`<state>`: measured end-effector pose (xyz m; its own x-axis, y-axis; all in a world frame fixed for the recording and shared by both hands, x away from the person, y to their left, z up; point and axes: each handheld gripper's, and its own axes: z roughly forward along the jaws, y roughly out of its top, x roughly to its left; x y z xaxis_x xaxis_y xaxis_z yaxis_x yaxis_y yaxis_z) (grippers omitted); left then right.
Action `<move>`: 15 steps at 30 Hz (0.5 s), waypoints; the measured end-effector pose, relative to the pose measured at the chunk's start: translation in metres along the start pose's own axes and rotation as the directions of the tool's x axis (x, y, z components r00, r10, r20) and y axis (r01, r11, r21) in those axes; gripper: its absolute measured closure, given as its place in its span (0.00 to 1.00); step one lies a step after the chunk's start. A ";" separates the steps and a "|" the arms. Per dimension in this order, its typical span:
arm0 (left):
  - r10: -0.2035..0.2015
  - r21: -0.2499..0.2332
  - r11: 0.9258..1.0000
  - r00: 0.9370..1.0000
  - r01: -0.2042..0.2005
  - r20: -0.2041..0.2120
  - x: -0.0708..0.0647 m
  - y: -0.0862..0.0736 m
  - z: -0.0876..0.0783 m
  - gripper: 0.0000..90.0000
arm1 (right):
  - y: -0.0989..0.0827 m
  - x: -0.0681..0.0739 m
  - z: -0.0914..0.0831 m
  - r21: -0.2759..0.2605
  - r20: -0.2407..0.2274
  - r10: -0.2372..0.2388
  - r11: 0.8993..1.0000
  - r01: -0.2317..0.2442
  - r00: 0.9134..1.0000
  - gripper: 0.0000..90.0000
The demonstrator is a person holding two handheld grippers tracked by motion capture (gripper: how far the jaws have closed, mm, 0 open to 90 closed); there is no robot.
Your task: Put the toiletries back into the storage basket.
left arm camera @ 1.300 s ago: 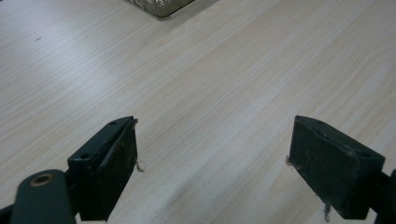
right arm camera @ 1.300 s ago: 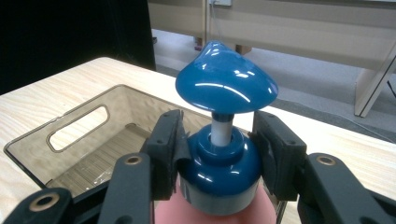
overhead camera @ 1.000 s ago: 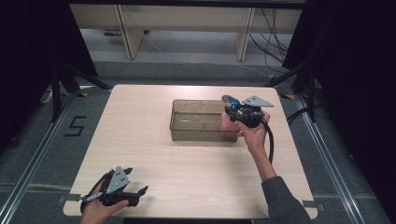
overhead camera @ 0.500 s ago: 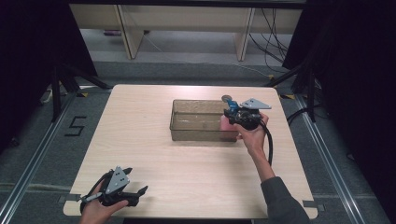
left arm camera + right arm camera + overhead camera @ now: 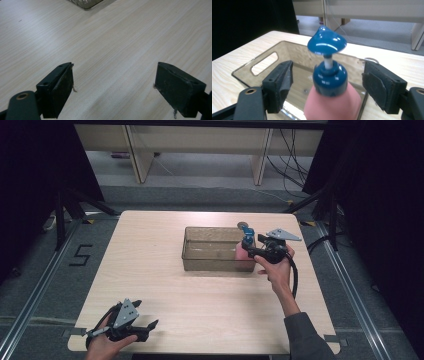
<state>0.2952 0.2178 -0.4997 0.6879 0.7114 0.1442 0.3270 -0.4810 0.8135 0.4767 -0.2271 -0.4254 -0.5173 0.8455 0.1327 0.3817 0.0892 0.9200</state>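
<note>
A pink pump bottle [image 5: 241, 253] with a blue pump head [image 5: 327, 41] stands upright at the right end of the clear plastic bin [image 5: 210, 265]. My right gripper [image 5: 248, 247] hovers at the bottle's blue collar. Its jaws have just been opening, and the collar [image 5: 330, 77] sits between the pads with a gap on both sides. My left gripper [image 5: 147, 329] rests near the table's front left corner. In the left gripper view it [image 5: 113, 87] stands open over bare wood with nothing between its fingers.
The bin has a handle slot [image 5: 265, 63] in its far end wall. A small round object [image 5: 243, 225] lies on the table just behind the bin's right corner. The light wooden table [image 5: 150, 270] has dark floor and frame legs around it.
My right gripper sank slightly with the bottle at the bin's right end, and its jaws have parted from it. The left gripper has not moved.
</note>
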 end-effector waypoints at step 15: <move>0.011 0.008 1.000 1.000 -0.011 0.004 0.000 0.000 -0.001 0.17 | -0.004 0.005 -0.027 -0.020 -0.015 0.016 1.000 -0.016 1.000 0.26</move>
<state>0.2943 0.2187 -0.4989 0.6938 0.7041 0.1512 0.3246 -0.4933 0.8070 0.4523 -0.2374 -0.4188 -0.5229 0.8386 0.1527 0.3748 0.0652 0.9248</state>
